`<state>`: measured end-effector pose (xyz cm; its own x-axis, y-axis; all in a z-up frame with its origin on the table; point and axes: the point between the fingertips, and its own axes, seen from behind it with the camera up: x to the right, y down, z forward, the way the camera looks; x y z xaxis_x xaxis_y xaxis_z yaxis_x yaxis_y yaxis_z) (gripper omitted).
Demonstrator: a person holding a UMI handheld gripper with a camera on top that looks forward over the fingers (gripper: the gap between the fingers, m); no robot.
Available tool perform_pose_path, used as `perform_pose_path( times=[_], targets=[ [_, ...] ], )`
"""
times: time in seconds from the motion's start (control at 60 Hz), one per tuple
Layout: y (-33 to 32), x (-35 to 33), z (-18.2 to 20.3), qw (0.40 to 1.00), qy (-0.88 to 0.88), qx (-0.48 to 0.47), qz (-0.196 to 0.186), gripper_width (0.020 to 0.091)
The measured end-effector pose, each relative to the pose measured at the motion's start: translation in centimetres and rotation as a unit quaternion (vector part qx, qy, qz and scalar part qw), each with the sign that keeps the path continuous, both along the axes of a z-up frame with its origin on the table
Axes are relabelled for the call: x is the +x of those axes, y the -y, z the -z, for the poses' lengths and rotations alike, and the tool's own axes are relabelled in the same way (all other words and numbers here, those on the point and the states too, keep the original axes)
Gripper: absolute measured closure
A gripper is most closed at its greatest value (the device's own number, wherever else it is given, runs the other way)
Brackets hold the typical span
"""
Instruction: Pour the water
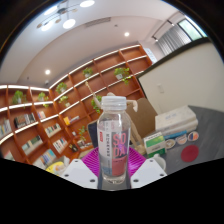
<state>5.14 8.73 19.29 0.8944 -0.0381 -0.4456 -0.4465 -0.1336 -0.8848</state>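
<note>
Clear plastic water bottle point(115, 138) w/ white cap and pink label stands upright betw. the two fingers of the gripper point(116, 170), its lower part down betw. the magenta pads point(93, 163). Pads sit close on both sides of the bottle, so fingers look clamped on it; base of the bottle is hidden behind the fingers, so can't tell if it rests on anything. Bottle looks mostly full, liquid clear.

Beyond the fingers, to the right: a table surface point(200, 165) w/ a white box point(176, 122) that has green print, a smaller green-and-white carton point(155, 142) nearer the bottle, and a small round red item point(190, 153) just beside them. Text on the boxes too small to read.

Behind the bottle, a brown cardboard box point(141, 113), partly covered by the bottle.

Further back and to the left: long wooden shelving point(45, 115) w/ several tiers, holding books and a few green potted plants point(122, 72) on the upper tiers. Shelf contents too small to tell apart.

Above: white ceiling w/ round recessed lights point(70, 22); window blinds point(176, 38) up on the right.
</note>
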Motion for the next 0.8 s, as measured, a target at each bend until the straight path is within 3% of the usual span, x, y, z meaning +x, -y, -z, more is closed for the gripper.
perform_pose_path(
  times=[0.167,0.3,0.383,0.55,0.8],
  targets=[
    [0.8,8.7,-0.7,0.978,0.192,-0.036,0.067,0.0749],
    [1.7,15.5,-1.3,0.959,0.251,-0.04,0.124,0.0748],
    [1.3,20.0,0.2,0.946,0.28,-0.056,0.151,0.0748],
    [0.5,24.0,5.2,0.95,0.255,-0.072,0.166,0.0748],
    [-1.0,25.4,11.3,0.957,0.225,-0.105,0.153,0.0748]
  ],
)
